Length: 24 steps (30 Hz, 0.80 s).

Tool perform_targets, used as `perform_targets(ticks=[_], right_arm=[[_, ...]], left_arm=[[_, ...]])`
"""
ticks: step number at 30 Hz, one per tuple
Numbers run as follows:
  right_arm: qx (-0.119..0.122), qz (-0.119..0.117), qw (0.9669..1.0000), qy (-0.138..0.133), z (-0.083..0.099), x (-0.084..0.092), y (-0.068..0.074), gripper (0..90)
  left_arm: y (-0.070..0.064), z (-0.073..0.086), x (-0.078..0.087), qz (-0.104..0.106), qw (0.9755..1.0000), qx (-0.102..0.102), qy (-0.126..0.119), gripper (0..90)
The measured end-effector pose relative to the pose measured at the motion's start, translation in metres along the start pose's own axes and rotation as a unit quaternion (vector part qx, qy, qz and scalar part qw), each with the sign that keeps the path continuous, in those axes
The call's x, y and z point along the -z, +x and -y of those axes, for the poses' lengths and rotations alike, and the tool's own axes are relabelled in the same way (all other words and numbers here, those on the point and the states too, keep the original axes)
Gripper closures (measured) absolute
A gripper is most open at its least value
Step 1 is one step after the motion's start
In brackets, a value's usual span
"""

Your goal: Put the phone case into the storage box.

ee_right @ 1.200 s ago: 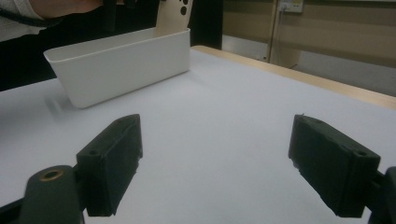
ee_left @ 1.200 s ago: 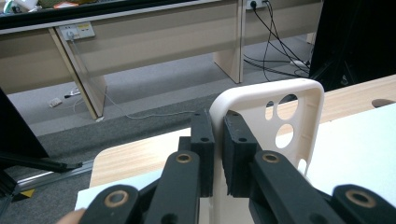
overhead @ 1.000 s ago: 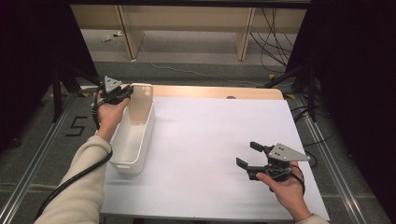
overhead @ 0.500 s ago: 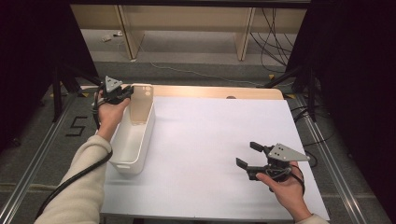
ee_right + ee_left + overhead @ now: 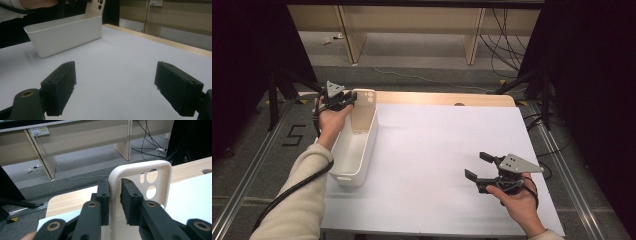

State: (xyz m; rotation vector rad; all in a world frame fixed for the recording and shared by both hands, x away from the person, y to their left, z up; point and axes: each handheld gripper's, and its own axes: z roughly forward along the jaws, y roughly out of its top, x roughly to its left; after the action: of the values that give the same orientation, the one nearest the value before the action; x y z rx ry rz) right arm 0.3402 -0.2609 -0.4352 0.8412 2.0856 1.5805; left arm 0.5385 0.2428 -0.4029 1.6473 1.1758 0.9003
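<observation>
A cream phone case [image 5: 363,112] with round camera holes stands upright at the far end of a white bin [image 5: 347,175]. My left gripper [image 5: 349,100] straddles the case's edge [image 5: 140,165]. Its jaws have just been opening; the case is still between them and a thin gap shows beside the right pad [image 5: 130,195]. My right gripper [image 5: 477,166] rests low over the white table cover [image 5: 432,150] at the near right, open wide with nothing between its jaws [image 5: 115,82]. From there the bin [image 5: 67,35] and the case [image 5: 96,6] lie far ahead.
The bin sits along the left edge of the white cover. A strip of bare wooden tabletop [image 5: 447,98] runs along the far edge. Beyond it are the floor, desk legs [image 5: 352,35] and cables [image 5: 507,40].
</observation>
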Motion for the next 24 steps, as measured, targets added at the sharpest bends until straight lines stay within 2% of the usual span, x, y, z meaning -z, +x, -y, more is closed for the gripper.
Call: perform_targets(ticks=[2, 3, 5, 6, 7, 11, 16, 18, 22, 24], right_arm=[[0.004, 0.002, 1.0, -0.001, 0.0, 0.0, -0.001, 18.5], [-0.009, -0.002, 0.9999, 0.006, 0.001, 0.0, 0.001, 18.5], [-0.009, -0.002, 0.9999, 0.006, 0.001, 0.0, 0.001, 18.5], [0.0, 0.001, 1.0, 0.002, 0.001, 0.0, 0.0, 18.5], [-0.009, -0.002, 0.9999, 0.008, 0.001, 0.0, 0.001, 18.5], [-0.012, -0.003, 0.9999, 0.005, 0.001, -0.001, 0.001, 18.5], [-0.014, -0.005, 0.9999, 0.0, 0.002, -0.002, 0.001, 18.5], [-0.01, 0.002, 0.9999, 0.007, 0.001, -0.001, 0.001, 18.5], [-0.014, 0.002, 0.9999, 0.007, 0.001, -0.001, 0.001, 18.5], [-0.014, -0.001, 0.9999, 0.008, 0.001, -0.001, 0.001, 18.5]], left_arm=[[0.0, 0.0, -0.002, -0.002, 1.0, 0.003, 0.002, 73.6], [0.0, 0.0, -0.002, -0.002, 1.0, 0.002, 0.002, 73.2], [0.0, 0.0, -0.003, -0.004, 1.0, 0.002, 0.007, 72.2], [-0.001, 0.0, -0.004, -0.002, 0.9999, 0.003, 0.011, 71.0], [-0.001, 0.0, -0.005, -0.001, 0.9999, 0.003, 0.012, 69.3], [-0.002, -0.002, -0.007, 0.001, 0.9998, 0.003, 0.017, 64.0], [-0.004, -0.004, -0.009, 0.005, 0.9995, 0.004, 0.029, 52.8], [-0.006, -0.004, -0.01, 0.006, 0.9995, 0.003, 0.032, 47.8], [-0.008, -0.006, -0.011, 0.001, 0.9993, -0.004, 0.037, 41.4], [-0.009, -0.007, -0.011, -0.002, 0.999, -0.021, 0.039, 38.5]])
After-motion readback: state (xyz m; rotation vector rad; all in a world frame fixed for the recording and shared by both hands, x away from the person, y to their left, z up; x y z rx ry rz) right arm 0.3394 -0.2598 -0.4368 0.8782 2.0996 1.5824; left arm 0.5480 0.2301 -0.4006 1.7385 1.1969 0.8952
